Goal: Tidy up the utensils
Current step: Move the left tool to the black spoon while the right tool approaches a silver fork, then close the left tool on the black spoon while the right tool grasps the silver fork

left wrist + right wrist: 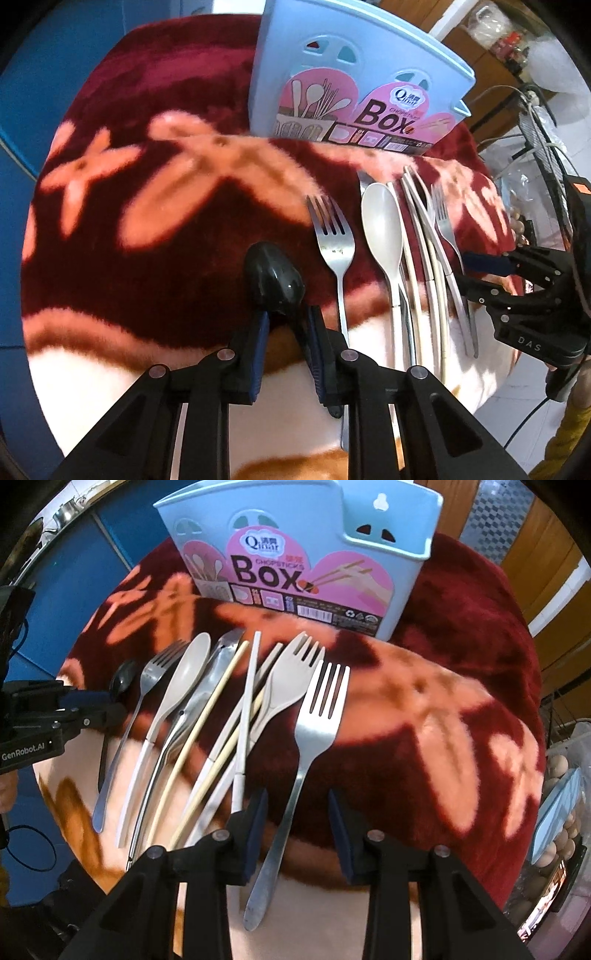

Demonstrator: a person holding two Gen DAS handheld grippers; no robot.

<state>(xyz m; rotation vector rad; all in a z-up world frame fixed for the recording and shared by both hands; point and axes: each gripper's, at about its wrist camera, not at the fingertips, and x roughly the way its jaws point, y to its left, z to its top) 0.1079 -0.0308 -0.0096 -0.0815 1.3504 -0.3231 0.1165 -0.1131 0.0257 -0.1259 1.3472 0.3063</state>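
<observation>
You grip the black spoon (274,282) in your left gripper (284,325), while your right gripper (297,812) stands open around the steel fork (314,734), so both can go into the blue box (295,535) at the blanket's (461,664) far edge.

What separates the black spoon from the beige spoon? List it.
Colour: the black spoon is glossy black, the beige spoon matte and pale. State: the black spoon's neck sits between the jaws of the left gripper; the beige spoon lies free. Both lie on the red blanket, bowls toward the blue box.
</observation>
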